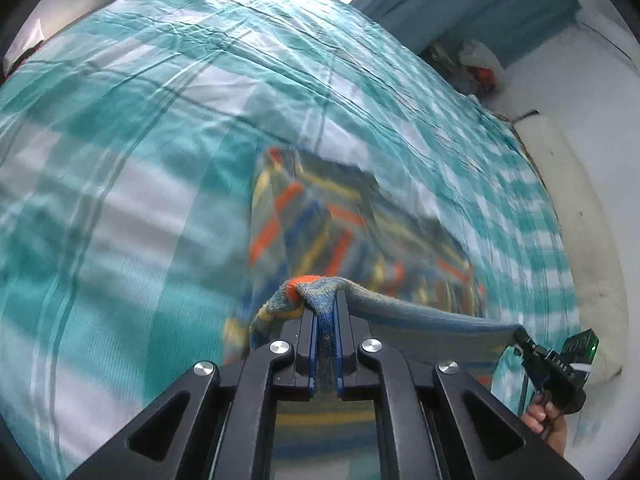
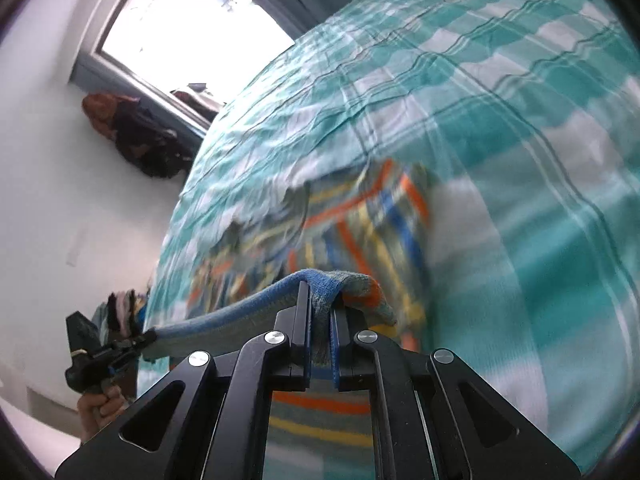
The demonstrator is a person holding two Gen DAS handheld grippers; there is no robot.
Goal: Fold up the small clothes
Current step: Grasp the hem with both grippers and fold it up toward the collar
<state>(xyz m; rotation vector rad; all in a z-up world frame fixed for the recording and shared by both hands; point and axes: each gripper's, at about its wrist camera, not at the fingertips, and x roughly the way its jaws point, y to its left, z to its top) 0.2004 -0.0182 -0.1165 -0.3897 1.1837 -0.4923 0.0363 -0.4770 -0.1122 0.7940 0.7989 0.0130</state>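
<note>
Here the left gripper (image 1: pixel 327 312) and right gripper (image 2: pixel 320 312) each pinch a corner of the striped cloth (image 1: pixel 320 216), its edge taut between them above the bed (image 1: pixel 140 128), likely so the rest drapes flat for folding.
</note>
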